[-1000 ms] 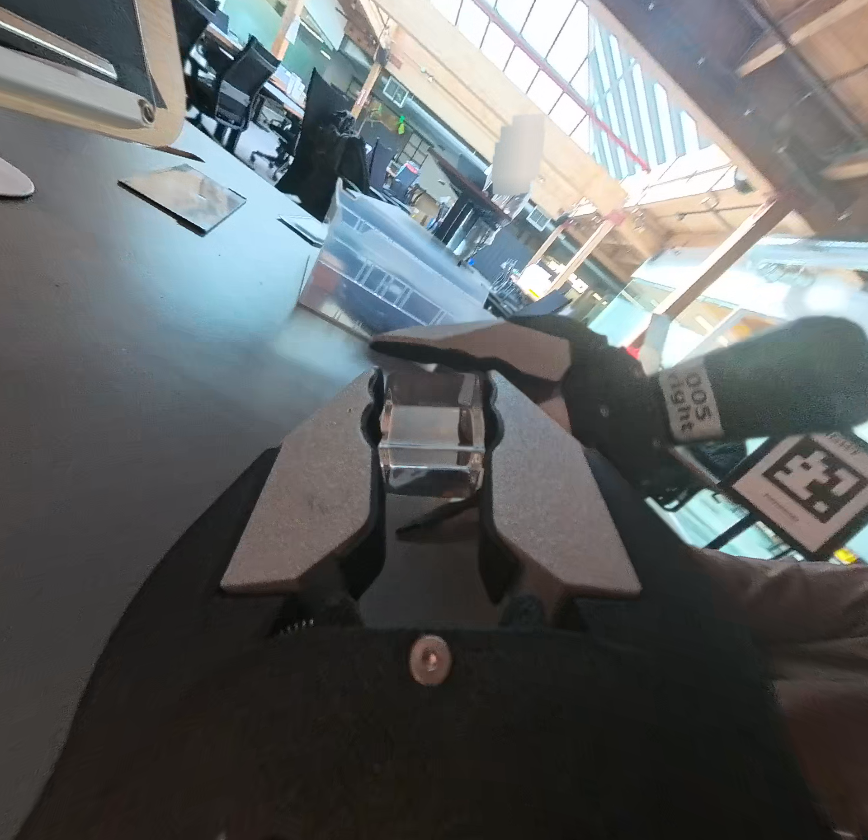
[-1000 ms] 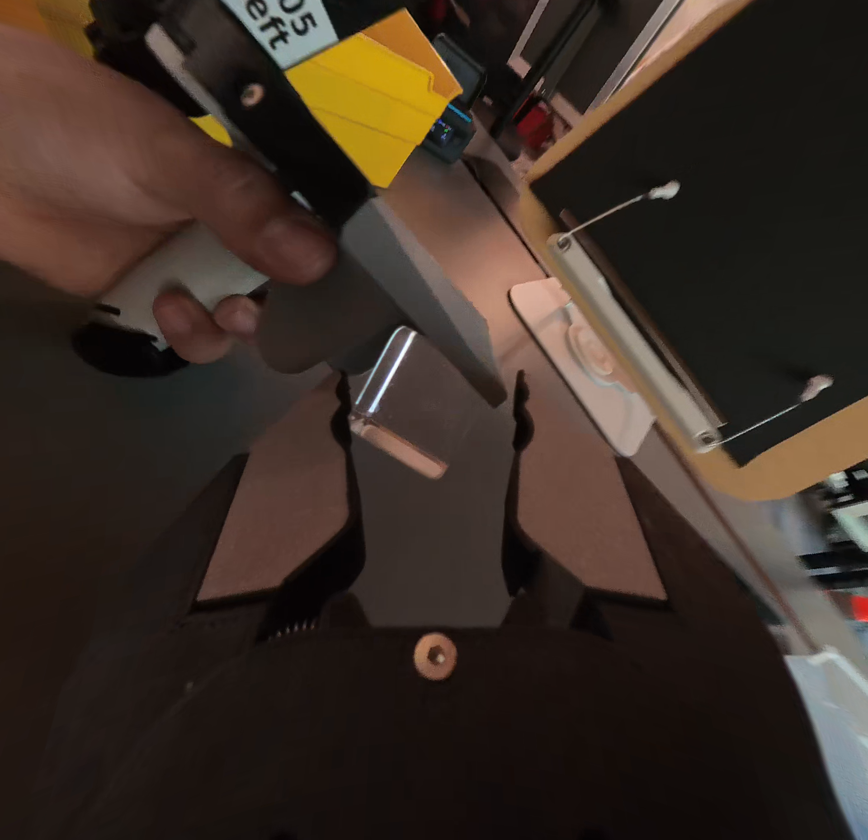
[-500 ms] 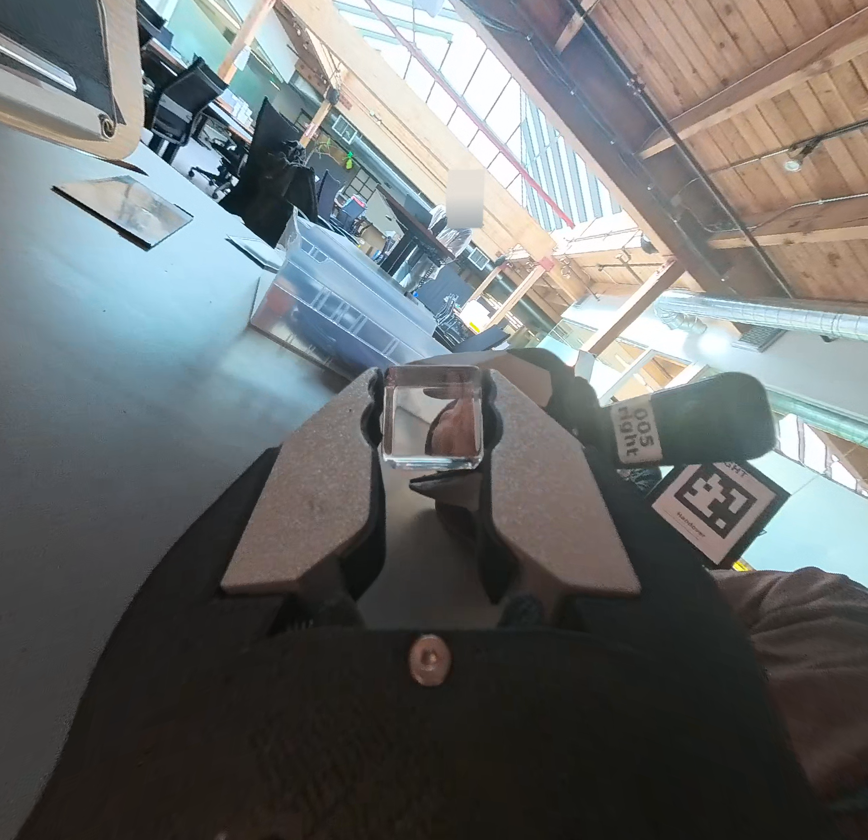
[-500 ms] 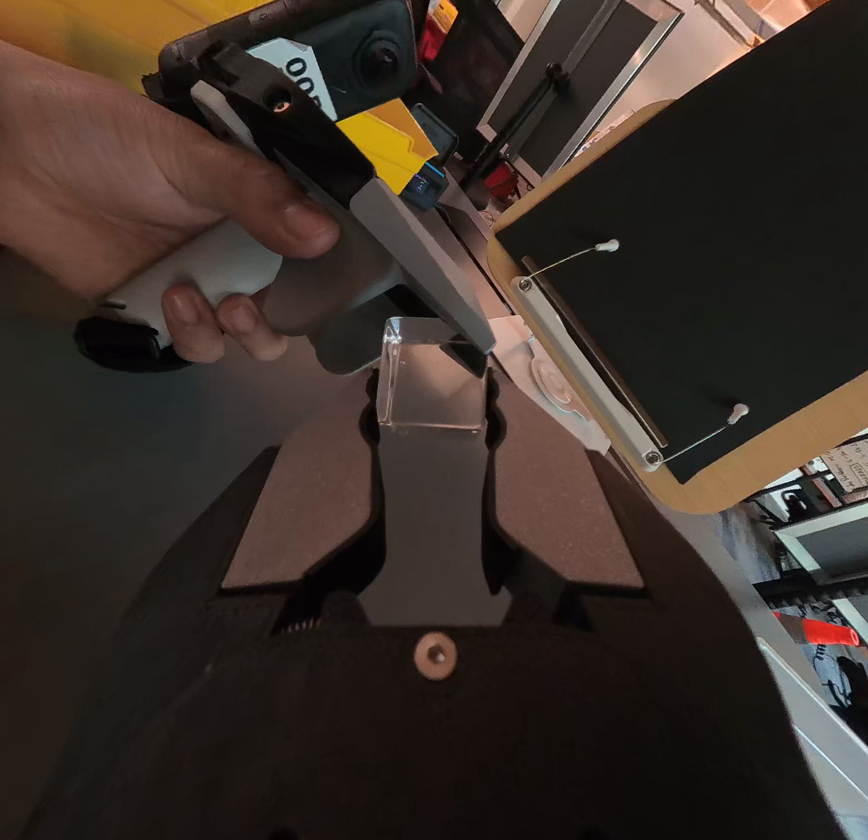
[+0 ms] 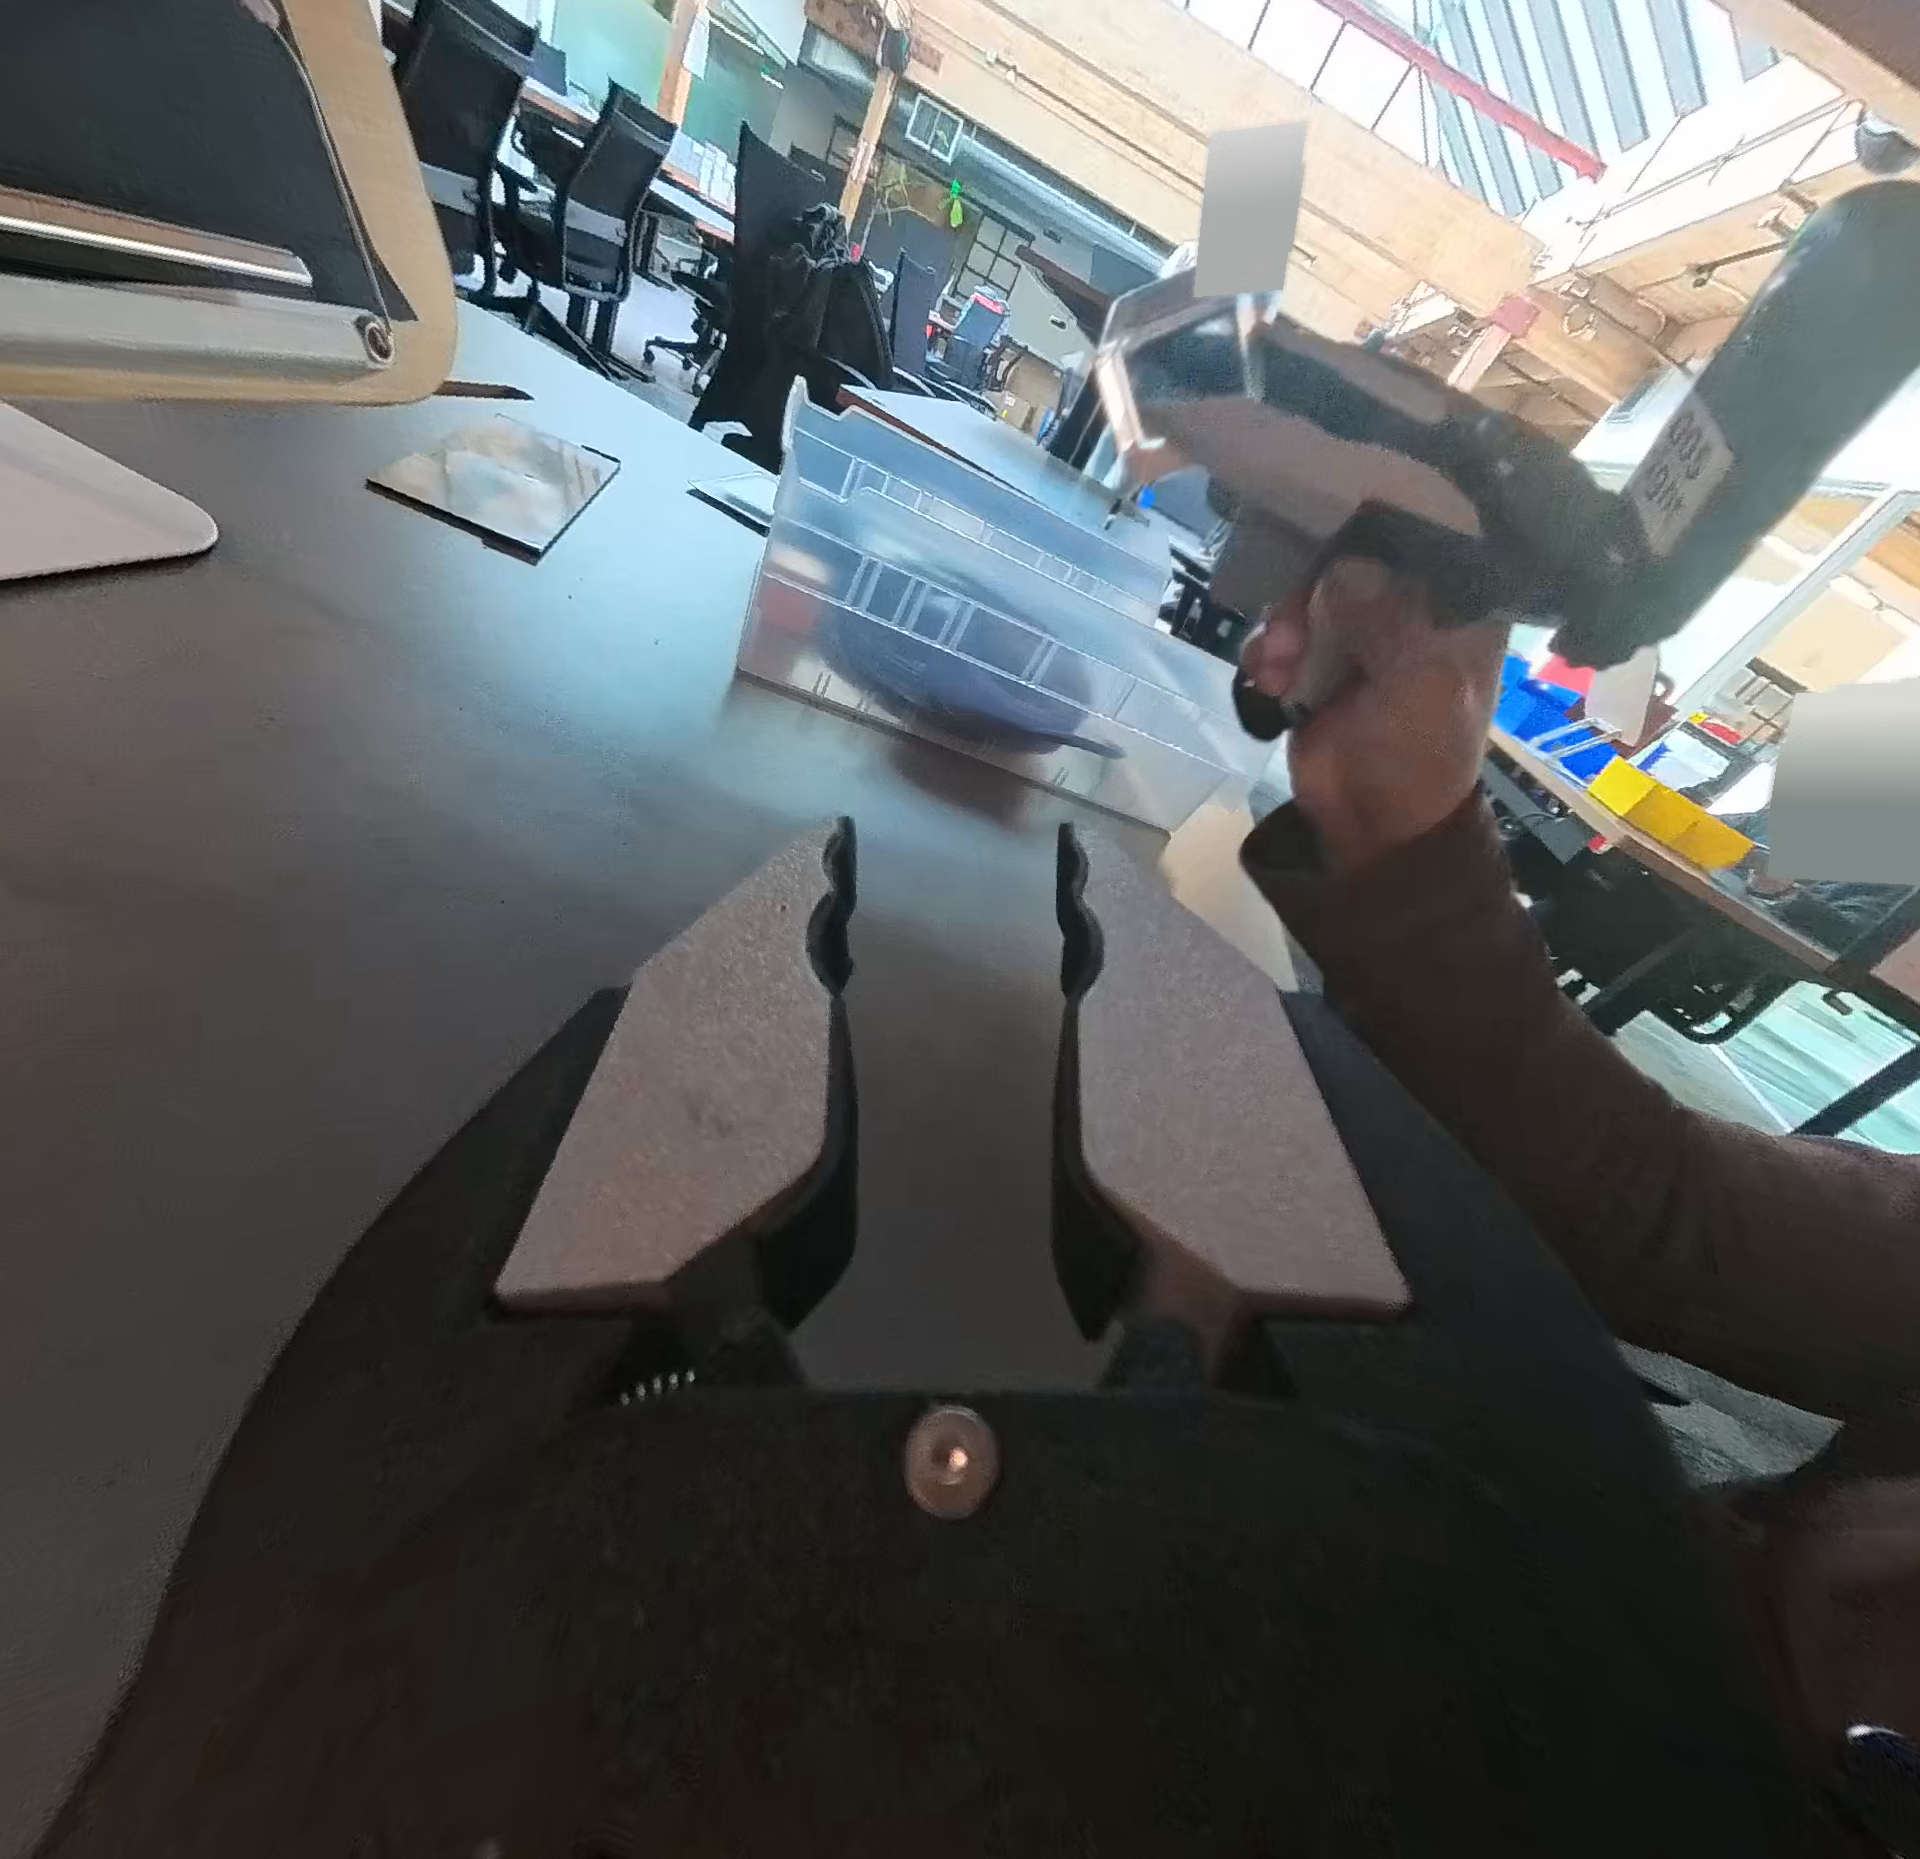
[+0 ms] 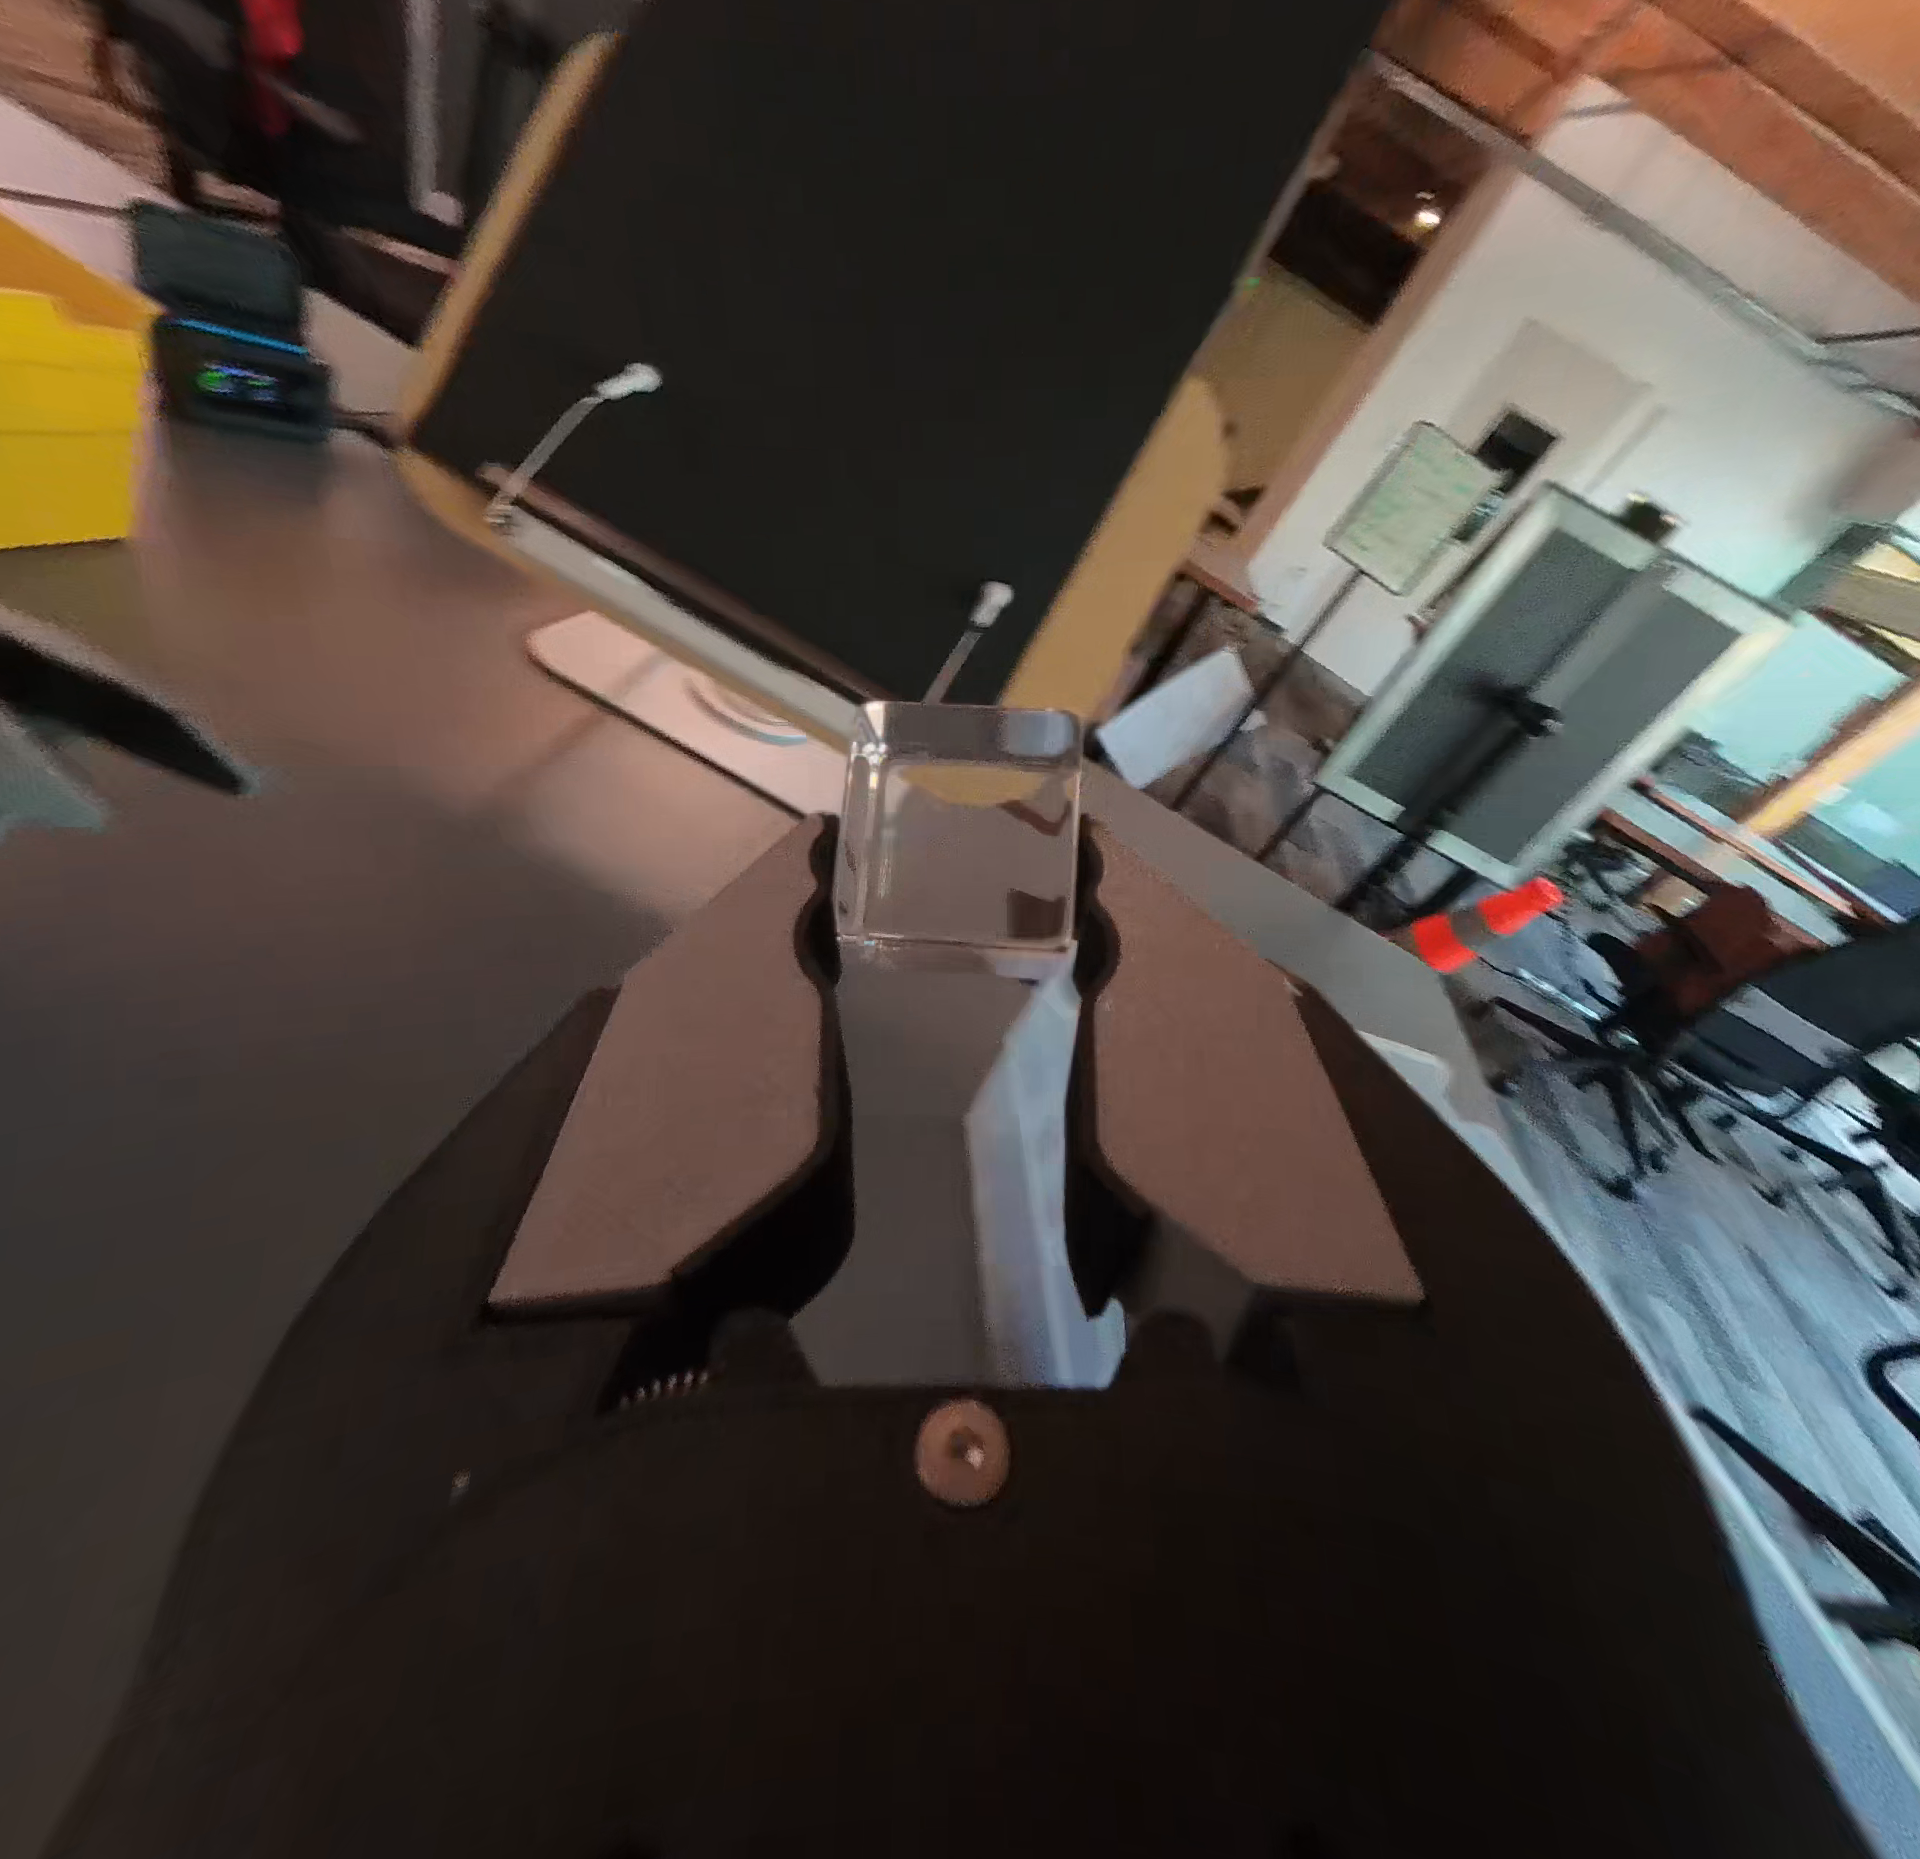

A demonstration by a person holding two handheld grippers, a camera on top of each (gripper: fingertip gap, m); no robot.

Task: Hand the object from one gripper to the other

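Note:
A clear glass cube [image 6: 961, 841] sits clamped between the tips of my right gripper [image 6: 958, 853], held above the dark table. In the left wrist view the same cube [image 5: 1164, 386] shows at the tip of the right gripper [image 5: 1195, 396], up and to the right, held by a hand [image 5: 1371, 708]. My left gripper [image 5: 951, 874] is open and empty, its jaws apart above the dark table [image 5: 312, 822]. The two grippers are well apart.
A clear plastic tray [image 5: 977, 614] with a dark blue object in it lies ahead of the left gripper. A monitor on a stand [image 6: 831, 355] stands behind the right gripper. A yellow box [image 6: 62, 427] sits at the far left. A flat square plate [image 5: 494, 479] lies on the table.
Both grippers held the cube half a second ago. My left gripper has opened and let go. The right gripper has carried the cube away, up and to the right.

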